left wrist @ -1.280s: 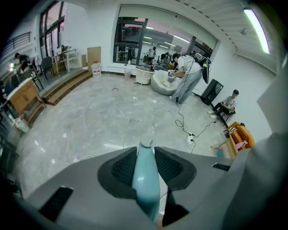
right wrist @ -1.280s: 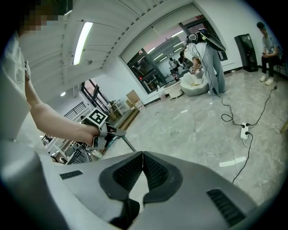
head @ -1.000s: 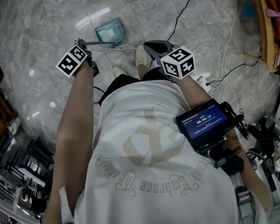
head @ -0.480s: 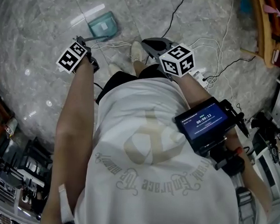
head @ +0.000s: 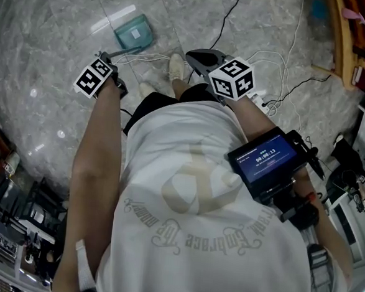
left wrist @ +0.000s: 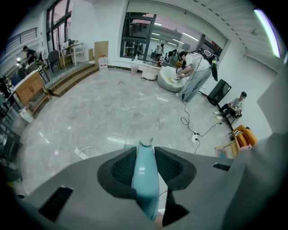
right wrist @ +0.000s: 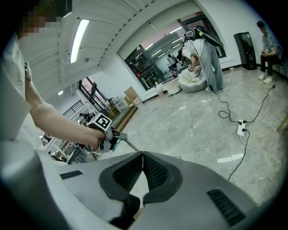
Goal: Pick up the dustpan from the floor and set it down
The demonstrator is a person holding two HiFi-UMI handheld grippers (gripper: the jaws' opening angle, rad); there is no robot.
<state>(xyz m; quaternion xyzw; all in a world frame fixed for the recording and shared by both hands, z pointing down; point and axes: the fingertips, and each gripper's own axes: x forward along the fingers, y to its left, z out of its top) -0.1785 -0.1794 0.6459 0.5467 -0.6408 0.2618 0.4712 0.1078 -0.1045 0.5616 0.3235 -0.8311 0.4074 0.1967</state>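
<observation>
Two grippers show in the head view, one in each of our hands. Our left gripper (head: pixel 109 59) points down toward the floor (head: pixel 53 33) and has the dustpan (head: pixel 133 31) by its handle (head: pixel 128 50). The teal dustpan sits ahead of the jaws, low over the grey marble, and we cannot tell whether it touches. Our right gripper (head: pixel 195 56) hangs beside it, apart from the dustpan, over one shoe (head: pixel 175 65). Cables (head: pixel 288 62) trail across the floor to the right, and a screen (head: pixel 267 159) is strapped by our right forearm.

In the left gripper view, our left gripper (left wrist: pixel 145 155) pinches the handle (left wrist: pixel 145 179), a pale teal bar running up between the ribbed pads (left wrist: pixel 122 167), which press on it from both sides. Beyond the tips lies open floor (left wrist: pixel 112 112) with a power strip (left wrist: pixel 81 153) on it.

In the right gripper view, our right gripper (right wrist: pixel 142 153) has its jaws pressed together, tips meeting, with nothing between them. Past them, at the left, we see our left gripper (right wrist: pixel 114 140) with the handle (right wrist: pixel 130 144) slanting down from it toward the floor (right wrist: pixel 202 130).
</observation>
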